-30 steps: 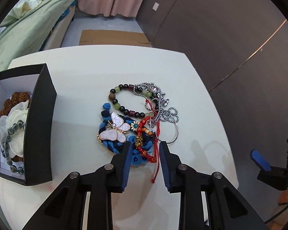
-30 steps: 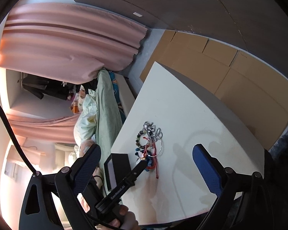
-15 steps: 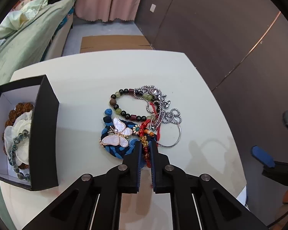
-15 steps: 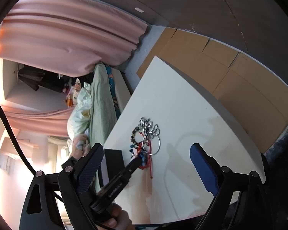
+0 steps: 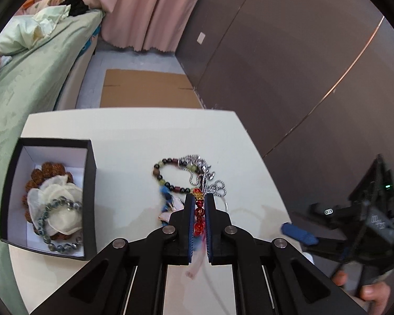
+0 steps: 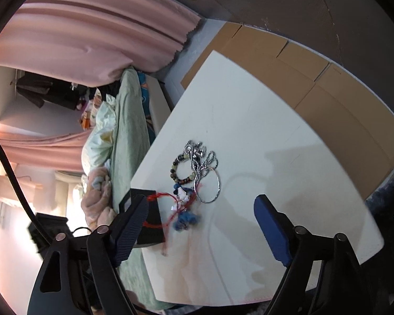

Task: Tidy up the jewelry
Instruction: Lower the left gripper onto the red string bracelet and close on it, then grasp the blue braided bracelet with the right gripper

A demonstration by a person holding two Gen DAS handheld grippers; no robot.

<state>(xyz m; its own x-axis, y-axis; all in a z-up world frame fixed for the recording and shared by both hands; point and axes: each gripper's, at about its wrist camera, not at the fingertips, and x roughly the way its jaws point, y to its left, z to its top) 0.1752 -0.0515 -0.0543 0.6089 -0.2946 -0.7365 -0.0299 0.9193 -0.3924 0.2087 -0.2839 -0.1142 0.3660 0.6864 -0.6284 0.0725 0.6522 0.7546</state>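
While clamped narrow, left claw grips red bead bracelet between pads, raised above white bench. Red cord and blue braided piece dangling, blurred. Beaded bracelet, silver chain and ring lying mid-bench. Black box at bench left, holding bracelets. Right claw spread wide, holding nothing.

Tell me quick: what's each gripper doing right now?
Left gripper: closed on the red bracelet.
Right gripper: open, holding nothing.
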